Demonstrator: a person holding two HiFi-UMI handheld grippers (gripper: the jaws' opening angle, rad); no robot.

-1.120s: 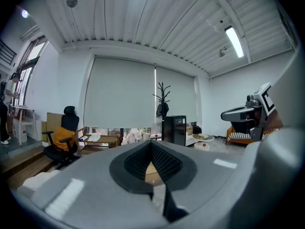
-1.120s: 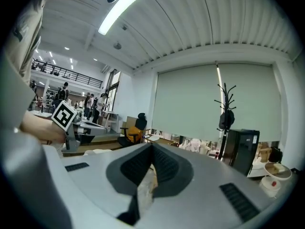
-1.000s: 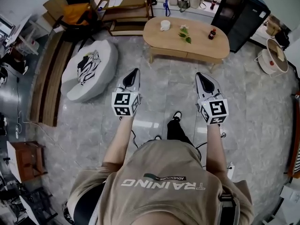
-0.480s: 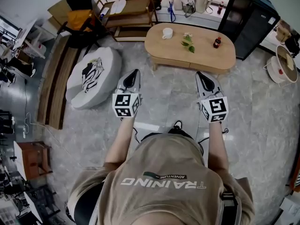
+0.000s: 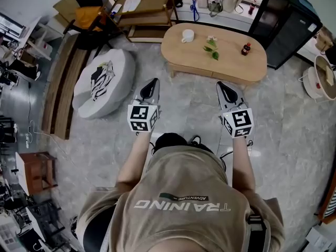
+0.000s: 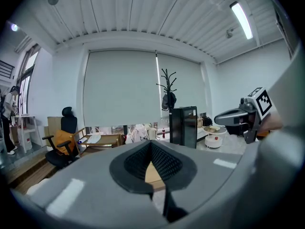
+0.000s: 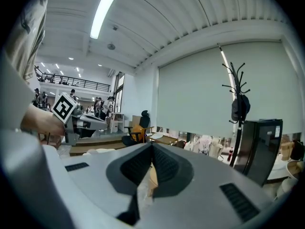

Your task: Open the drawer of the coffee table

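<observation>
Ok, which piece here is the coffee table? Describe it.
Find the tall black cabinet at the far right of the head view. Just left of it stands the coffee table. Unlike the round grey pouf beside it, its top is oval light wood, carrying a white mug.

head view: above person, steeply down, floor (image 5: 184, 104) and table (image 5: 212, 51) well below | left gripper view: behind own jaws, near level, faces far wall | right gripper view: same heading, alongside | shared: cabinet (image 5: 283, 20) in all three; coat rack (image 6: 167, 87) in both gripper views; each catches the other at its edge: right gripper (image 6: 218, 119), left gripper (image 7: 108, 123)
</observation>
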